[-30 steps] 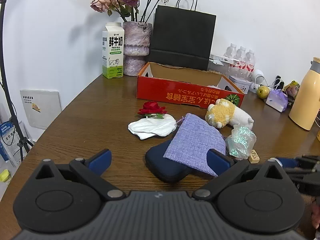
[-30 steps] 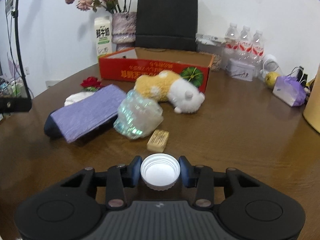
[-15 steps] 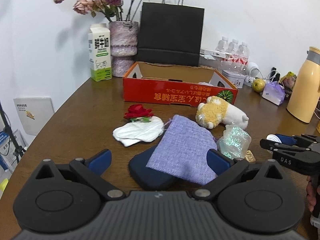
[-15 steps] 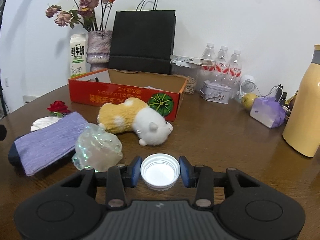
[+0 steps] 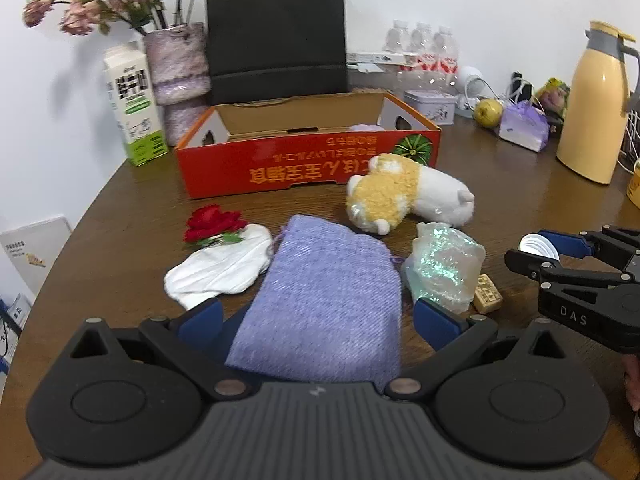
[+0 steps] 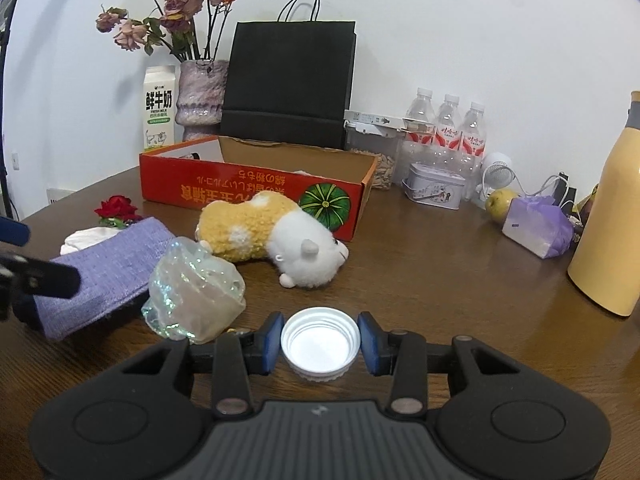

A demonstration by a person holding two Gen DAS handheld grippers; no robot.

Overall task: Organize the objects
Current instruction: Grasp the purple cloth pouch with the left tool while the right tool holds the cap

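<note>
Right gripper (image 6: pixel 319 344) clamped on white bottle cap (image 6: pixel 319 345), open side up, held above the tabletop (image 6: pixel 440 264) near its front edge. Left gripper (image 5: pixel 316 318) spread wide over purple pouch (image 5: pixel 326 300). Dark case under the pouch mostly hidden; cap only partly visible from the left.

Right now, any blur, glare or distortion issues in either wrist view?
Left wrist: strong fisheye bowing, dark corner vignette; purple pouch goes soft nearest the lens, red box sharp. Right wrist: same bowing; white cap interior is blown out; plush toy sharp, soft shadows only.
</note>
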